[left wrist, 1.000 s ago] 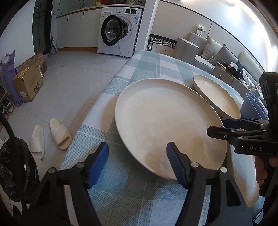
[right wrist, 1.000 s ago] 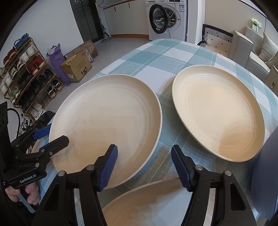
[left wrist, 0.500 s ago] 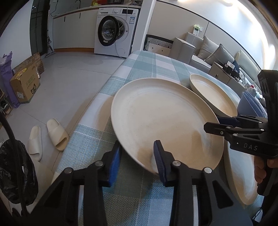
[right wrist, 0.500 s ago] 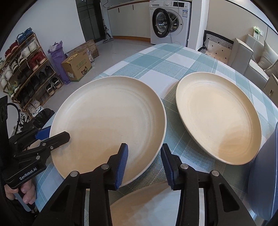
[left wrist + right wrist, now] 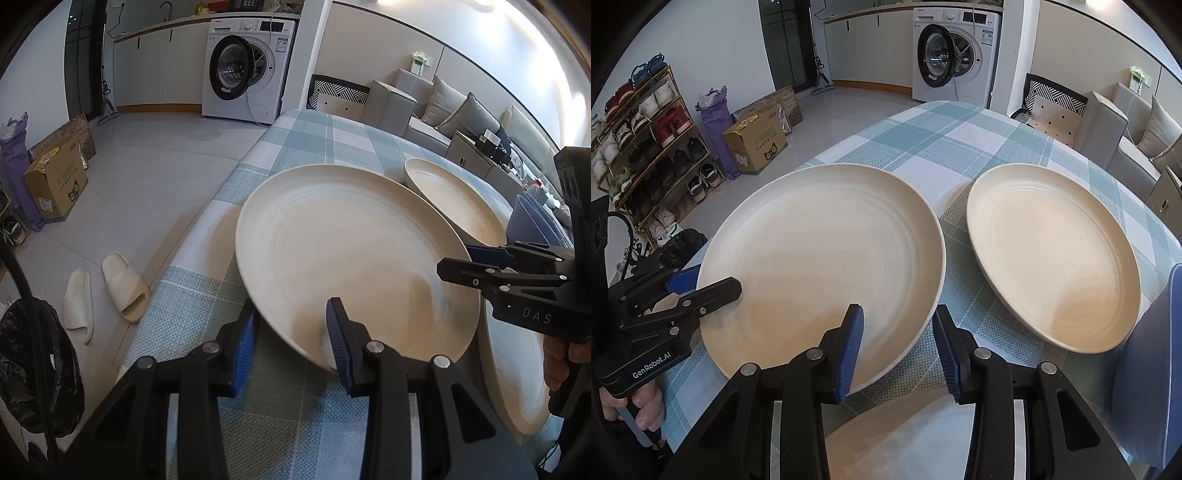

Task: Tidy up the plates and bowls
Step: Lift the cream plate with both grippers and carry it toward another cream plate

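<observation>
A large cream plate (image 5: 343, 251) (image 5: 820, 254) lies near the left edge of the checked table (image 5: 317, 144). My left gripper (image 5: 291, 341) is shut on its near rim, one blue pad on top and one underneath. My right gripper (image 5: 897, 350) is shut on the opposite rim, and shows in the left wrist view as black jaws (image 5: 469, 262) pinching that edge. The left gripper (image 5: 698, 284) also shows in the right wrist view, clamped on the plate's left side. A second cream plate (image 5: 1052, 258) (image 5: 454, 199) lies beside the first. A third cream plate (image 5: 916, 435) (image 5: 517, 369) sits under my right gripper.
A blue bowl (image 5: 1152, 350) (image 5: 532, 221) stands at the table's right side. The table's left edge drops to a tiled floor with slippers (image 5: 110, 295), a cardboard box (image 5: 757, 144) and a shoe rack (image 5: 646, 147). A washing machine (image 5: 247, 70) and a sofa (image 5: 461, 110) stand beyond.
Both grippers went from wide open to shut on opposite rims of the large plate. The hands have barely moved.
</observation>
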Action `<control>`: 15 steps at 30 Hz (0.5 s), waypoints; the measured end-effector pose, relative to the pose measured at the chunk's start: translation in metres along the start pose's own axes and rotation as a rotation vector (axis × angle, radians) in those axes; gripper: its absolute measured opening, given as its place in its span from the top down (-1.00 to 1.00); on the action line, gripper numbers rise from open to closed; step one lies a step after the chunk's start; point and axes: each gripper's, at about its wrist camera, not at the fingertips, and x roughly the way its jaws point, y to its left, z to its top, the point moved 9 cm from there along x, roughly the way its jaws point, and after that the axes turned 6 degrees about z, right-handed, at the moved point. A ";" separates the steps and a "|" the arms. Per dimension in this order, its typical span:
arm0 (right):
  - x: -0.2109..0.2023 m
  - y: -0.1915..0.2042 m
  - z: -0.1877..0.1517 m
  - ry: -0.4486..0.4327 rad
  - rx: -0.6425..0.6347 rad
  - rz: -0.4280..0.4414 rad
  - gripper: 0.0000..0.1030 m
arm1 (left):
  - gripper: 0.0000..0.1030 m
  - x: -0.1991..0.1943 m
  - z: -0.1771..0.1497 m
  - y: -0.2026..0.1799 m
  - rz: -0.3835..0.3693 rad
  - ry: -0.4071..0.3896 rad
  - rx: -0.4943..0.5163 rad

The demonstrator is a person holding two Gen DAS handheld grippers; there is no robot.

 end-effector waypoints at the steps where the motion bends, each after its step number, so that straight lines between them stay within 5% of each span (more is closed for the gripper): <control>1: -0.001 0.000 0.001 -0.004 -0.001 -0.001 0.23 | 0.30 0.000 0.000 0.000 0.001 -0.001 0.000; 15: -0.021 0.004 0.006 -0.059 -0.011 -0.005 0.23 | 0.30 -0.013 0.004 0.000 -0.002 -0.031 0.003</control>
